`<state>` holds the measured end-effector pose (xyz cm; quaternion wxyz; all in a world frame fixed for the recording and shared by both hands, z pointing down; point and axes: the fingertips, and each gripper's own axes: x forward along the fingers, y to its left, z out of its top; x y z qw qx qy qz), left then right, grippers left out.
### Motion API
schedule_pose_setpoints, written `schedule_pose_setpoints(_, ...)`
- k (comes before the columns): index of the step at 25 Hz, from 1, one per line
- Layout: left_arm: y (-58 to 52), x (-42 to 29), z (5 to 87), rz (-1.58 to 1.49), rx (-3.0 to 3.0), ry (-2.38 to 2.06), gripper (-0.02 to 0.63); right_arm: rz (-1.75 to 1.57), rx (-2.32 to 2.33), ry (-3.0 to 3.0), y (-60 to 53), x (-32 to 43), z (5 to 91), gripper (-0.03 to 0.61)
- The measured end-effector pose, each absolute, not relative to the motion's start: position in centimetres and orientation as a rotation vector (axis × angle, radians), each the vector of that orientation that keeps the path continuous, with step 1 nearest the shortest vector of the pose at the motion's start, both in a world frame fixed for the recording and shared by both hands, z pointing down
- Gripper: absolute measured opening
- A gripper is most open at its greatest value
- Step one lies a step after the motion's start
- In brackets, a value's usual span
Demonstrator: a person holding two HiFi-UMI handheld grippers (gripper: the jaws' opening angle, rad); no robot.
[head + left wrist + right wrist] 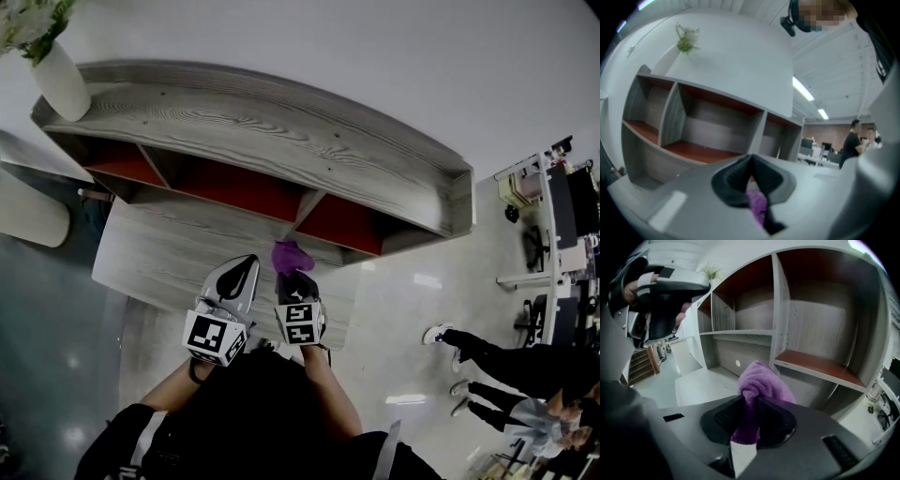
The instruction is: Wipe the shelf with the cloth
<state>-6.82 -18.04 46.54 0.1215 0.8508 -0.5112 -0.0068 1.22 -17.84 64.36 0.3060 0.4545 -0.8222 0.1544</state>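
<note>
one cloth (759, 380), one shelf (262, 122), one vase (61, 80)

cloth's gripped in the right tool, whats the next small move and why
Probably ease the right tool forward until the purple cloth meets the red shelf board: the cloth is clamped but appears to hang short of it.

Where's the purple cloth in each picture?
Head view: the purple cloth is in the middle, poking out of the right gripper, in front of the shelf.
Left gripper view: low in the middle, only a purple scrap behind the jaws.
Right gripper view: in the middle, pinched between the jaws.
Shared landmark: the grey shelf with red boards.
</note>
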Motion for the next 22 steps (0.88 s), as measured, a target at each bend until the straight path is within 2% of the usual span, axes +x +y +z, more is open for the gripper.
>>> schedule_pose_setpoints(7, -18.0, -4.5, 46.3, -0.016, 2.521, -1.450, 0.003, 0.448, 1.327, -2.218, -16.9, 4.3, 61.4, 0.067)
schedule_pose_setpoints(22, -14.6, 0.3, 44.4, -0.016, 2.578, -1.468, 0.003, 0.334, 1.641, -2.419, -14.6, 11.4, 48.2, 0.069)
